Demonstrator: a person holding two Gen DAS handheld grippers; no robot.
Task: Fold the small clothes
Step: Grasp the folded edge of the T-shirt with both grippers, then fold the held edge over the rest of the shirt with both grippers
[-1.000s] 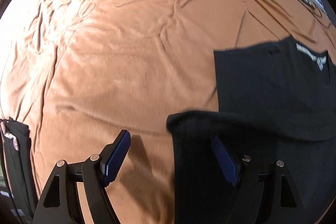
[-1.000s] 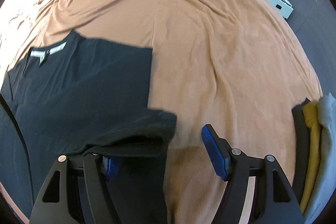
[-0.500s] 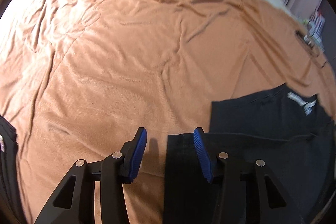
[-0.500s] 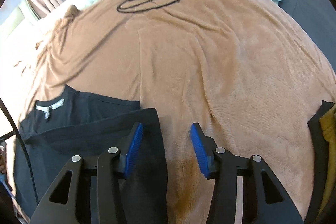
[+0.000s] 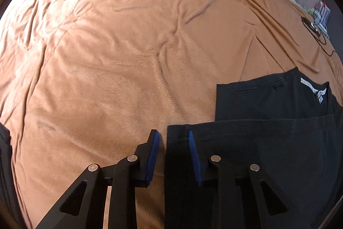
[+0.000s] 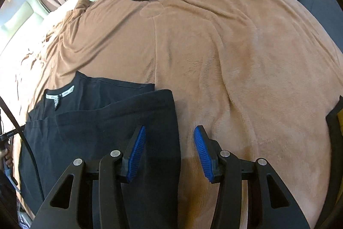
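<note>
We see the folded black shirt (image 5: 268, 143) on the bed blanket (image 5: 128, 57); the left claw (image 5: 173, 143) narrows around its edge, the right claw (image 6: 169, 138) stands half-open astride its edge.

A plain black cotton t-shirt (image 6: 103, 121) with a white neck label (image 6: 60, 94) lies on a rust-orange fleece blanket (image 6: 235, 57). The gripper pads (image 6: 137, 151) are bright blue.
</note>
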